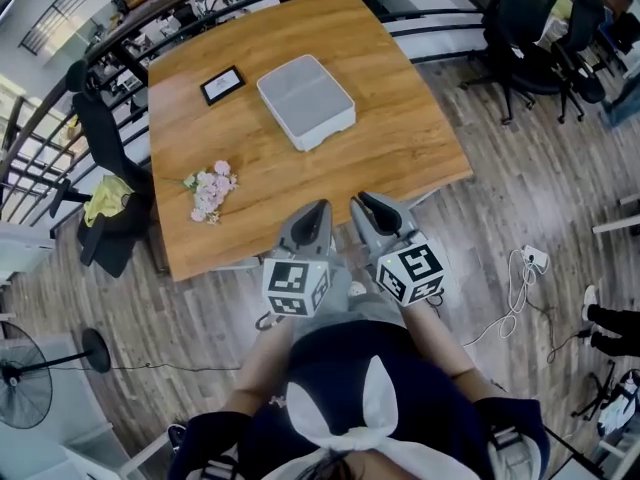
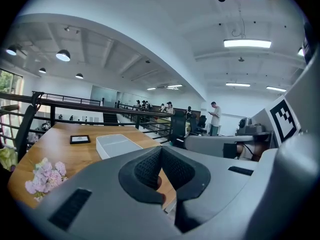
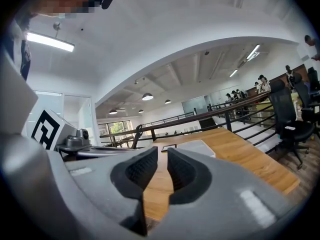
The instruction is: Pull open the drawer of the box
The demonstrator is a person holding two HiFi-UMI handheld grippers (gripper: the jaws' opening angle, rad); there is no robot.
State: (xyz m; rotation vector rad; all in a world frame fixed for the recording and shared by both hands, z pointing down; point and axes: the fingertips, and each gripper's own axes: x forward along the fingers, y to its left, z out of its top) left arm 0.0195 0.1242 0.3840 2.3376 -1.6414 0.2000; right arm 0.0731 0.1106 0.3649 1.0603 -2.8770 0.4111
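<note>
Wood-plank flooring [image 1: 520,218], a black railing [image 1: 170,8] and office chairs [image 1: 530,58] ring the wooden worktop [image 1: 400,138]. The white box [image 1: 305,101] sits toward its far edge, untouched, with no drawer visibly out, so the task looks unstarted. Off the near edge hover the left tool [image 1: 318,211], jaws together, and the right tool [image 1: 365,203], jaws slightly parted and empty. Pink flowers [image 1: 210,192] lie near the left edge.
</note>
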